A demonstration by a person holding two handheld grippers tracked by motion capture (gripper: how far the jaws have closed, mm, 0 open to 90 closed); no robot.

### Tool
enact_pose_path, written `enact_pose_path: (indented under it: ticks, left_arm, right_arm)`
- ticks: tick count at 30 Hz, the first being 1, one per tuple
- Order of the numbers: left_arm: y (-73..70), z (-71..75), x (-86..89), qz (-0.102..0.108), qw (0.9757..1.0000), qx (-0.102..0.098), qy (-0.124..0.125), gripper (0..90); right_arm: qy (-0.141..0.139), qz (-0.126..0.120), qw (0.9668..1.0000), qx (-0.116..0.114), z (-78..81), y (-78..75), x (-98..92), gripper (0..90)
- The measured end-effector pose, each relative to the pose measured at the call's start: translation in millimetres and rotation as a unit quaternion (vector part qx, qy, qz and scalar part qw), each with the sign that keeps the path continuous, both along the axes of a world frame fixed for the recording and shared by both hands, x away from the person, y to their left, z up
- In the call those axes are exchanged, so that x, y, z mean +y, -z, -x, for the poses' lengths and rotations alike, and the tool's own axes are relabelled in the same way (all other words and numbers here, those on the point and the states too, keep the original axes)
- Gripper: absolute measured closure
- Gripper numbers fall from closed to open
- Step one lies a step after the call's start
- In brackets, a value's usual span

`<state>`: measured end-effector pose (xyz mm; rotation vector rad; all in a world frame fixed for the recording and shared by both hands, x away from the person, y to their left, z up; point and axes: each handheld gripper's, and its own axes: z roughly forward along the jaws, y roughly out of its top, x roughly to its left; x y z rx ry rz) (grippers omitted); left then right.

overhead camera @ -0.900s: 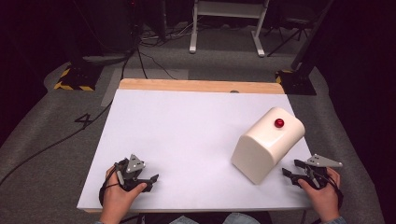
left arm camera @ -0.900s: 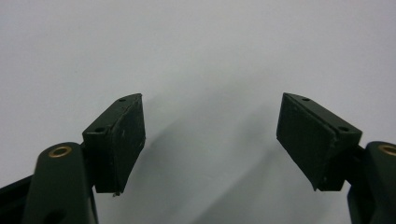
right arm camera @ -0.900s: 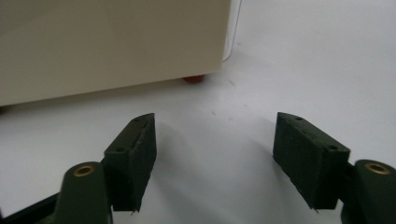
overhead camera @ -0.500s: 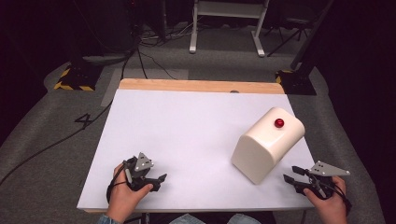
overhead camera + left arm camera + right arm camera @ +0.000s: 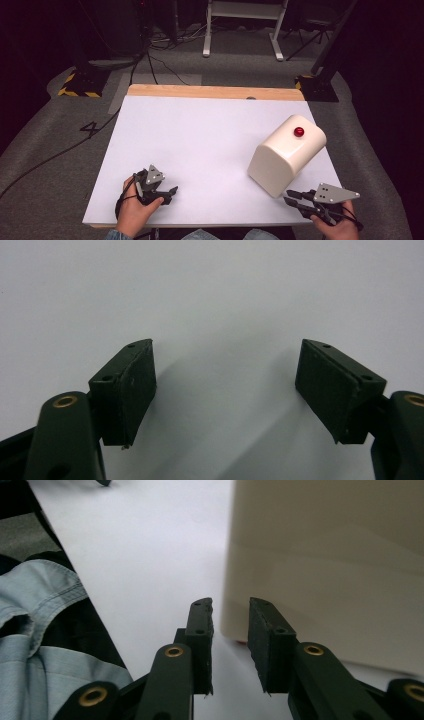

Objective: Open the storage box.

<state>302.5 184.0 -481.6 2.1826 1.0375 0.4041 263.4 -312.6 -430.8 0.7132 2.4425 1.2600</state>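
Fingers (image 5: 230, 645) – matte black, flat-faced | box (image 5: 285, 155) – smooth, cream, round-topped

White rectangular table top (image 5: 200, 145) fills the frame centre, with a light wooden strip (image 5: 215, 92) along its far edge. Cream rounded-top box (image 5: 285, 154) with a small red knob (image 5: 299, 131) on top sits at right of centre. Left gripper (image 5: 167, 192) lower left on the table, right gripper (image 5: 291, 197) lower right, just before the box's near corner.
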Motion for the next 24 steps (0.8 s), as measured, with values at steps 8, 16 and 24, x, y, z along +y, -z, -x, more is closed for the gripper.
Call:
enact_pose_path:
  ticks: [8,16,24]
  left_arm:
    - [0.7,0.4,-0.5,0.001,1.0,-0.002,-0.001,24.5]
    - [0.7,0.2,-0.4,0.001,1.0,-0.002,-0.001,24.4]
    - [0.9,0.4,-0.4,0.002,1.0,-0.002,-0.001,24.4]
  right_arm:
    - [-0.015,-0.004,0.9998,0.012,-5.4,-0.4,1.4,71.7]
    - [-0.03,-0.014,0.9994,0.012,-9.8,2.1,-1.5,65.4]
    - [0.029,-0.075,0.9954,-0.053,-2.3,-8.1,-14.3,60.8]
